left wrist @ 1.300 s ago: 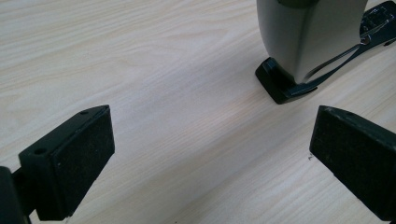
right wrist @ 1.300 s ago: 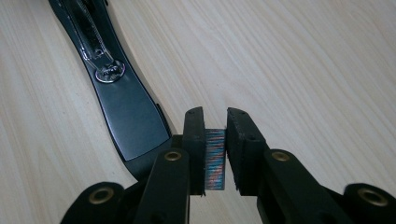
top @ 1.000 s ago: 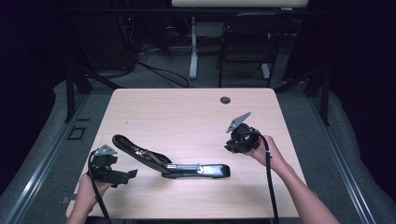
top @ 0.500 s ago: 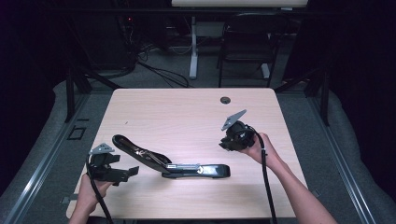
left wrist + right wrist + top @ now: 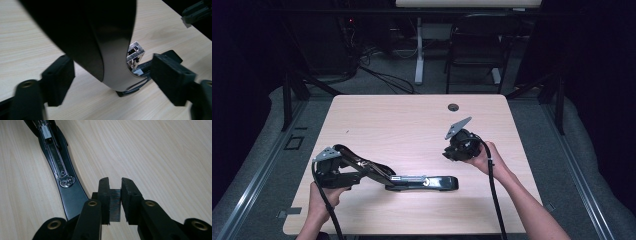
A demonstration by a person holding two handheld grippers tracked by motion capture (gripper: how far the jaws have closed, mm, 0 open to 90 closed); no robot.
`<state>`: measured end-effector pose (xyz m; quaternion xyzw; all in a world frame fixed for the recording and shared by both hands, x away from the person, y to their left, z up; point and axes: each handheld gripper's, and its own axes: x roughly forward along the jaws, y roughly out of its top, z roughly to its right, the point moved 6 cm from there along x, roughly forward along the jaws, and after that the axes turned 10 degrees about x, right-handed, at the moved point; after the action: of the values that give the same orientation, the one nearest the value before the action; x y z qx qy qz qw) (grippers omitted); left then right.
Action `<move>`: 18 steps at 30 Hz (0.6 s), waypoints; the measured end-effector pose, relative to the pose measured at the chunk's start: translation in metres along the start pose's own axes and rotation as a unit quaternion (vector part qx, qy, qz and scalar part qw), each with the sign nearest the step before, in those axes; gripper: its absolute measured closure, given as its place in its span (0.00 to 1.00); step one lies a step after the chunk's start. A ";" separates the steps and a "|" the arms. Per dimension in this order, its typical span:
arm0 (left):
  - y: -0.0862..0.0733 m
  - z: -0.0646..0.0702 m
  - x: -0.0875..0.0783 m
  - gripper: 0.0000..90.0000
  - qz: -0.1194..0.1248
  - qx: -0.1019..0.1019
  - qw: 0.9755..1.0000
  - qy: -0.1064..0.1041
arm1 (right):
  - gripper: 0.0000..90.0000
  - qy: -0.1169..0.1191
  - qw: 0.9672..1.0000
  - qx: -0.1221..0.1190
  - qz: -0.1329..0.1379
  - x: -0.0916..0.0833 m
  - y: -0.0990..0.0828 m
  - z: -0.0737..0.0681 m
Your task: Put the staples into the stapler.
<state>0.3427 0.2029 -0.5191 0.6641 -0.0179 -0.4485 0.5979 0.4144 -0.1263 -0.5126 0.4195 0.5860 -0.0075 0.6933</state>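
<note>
A black stapler (image 5: pixel 427 182) lies swung open near the table's front edge, its base (image 5: pixel 67 192) flat and its top arm (image 5: pixel 362 165) raised toward the left. My left gripper (image 5: pixel 354 174) sits at that raised end. In the left gripper view its jaws (image 5: pixel 115 77) straddle the top arm (image 5: pixel 100 37) with a gap on the right side; they have just been closing and stand open. My right gripper (image 5: pixel 450 153) hovers right of the stapler, shut (image 5: pixel 115 182) on a grey strip of staples (image 5: pixel 115 206).
A round cable hole (image 5: pixel 453 107) sits near the table's far edge. Bare wood (image 5: pixel 402 130) spreads between the stapler and that edge. Beyond the table stand a chair (image 5: pixel 474 55) and a white stand (image 5: pixel 418 60) on the dark floor.
My left gripper has moved a little up and toward the stapler's raised arm, and its jaws now stand narrower around it. The right gripper and the stapler have hardly moved.
</note>
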 end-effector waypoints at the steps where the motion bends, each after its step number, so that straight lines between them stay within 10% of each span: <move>1: 0.000 0.000 0.000 0.30 -0.001 0.001 1.000 0.004 | 0.87 -0.001 1.000 0.000 0.000 0.000 0.000 0.000; 18: 0.000 0.002 -0.002 0.45 0.010 0.004 1.000 -0.008 | 0.87 0.008 1.000 -0.015 0.000 0.006 0.012 -0.011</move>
<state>0.3403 0.2027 -0.5182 0.6627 -0.0313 -0.4479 0.5994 0.4136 -0.1089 -0.5098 0.4092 0.5916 0.0051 0.6946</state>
